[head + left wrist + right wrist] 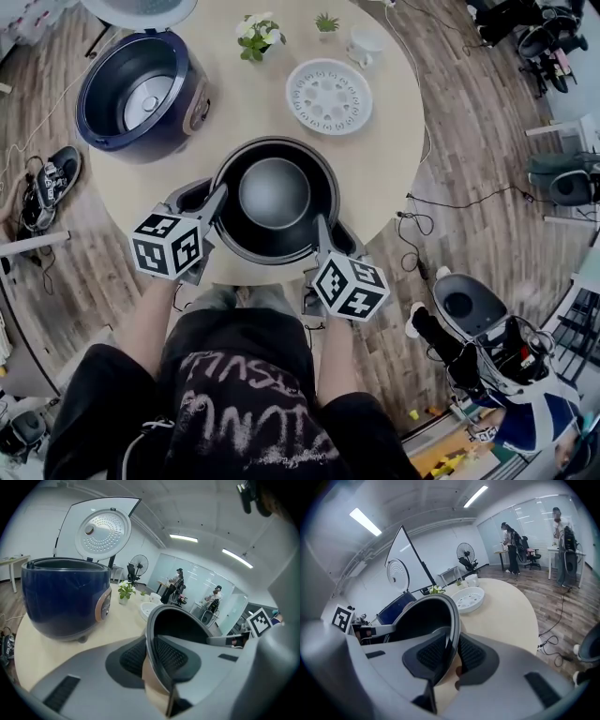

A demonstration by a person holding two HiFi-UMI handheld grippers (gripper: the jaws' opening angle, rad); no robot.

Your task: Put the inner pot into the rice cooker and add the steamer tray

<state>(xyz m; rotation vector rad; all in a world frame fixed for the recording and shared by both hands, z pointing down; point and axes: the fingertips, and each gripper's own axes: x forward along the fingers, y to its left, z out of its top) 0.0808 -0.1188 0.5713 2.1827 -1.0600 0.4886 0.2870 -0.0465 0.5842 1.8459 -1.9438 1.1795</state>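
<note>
Your left gripper (151,654) clamps left rim of inner pot (275,195), one pad inside wall, one outside. Your right gripper (453,654) clamps right rim same way. Pot is at near edge of round table (394,159), between both grippers. Rice cooker (141,89) stands far left, lid up, well apart from pot. Steamer tray (329,96) lies beyond pot.

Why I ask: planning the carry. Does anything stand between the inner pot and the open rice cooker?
Nothing visible does: only bare table lies between the inner pot and the rice cooker. The steamer tray and plant sit aside.
</note>
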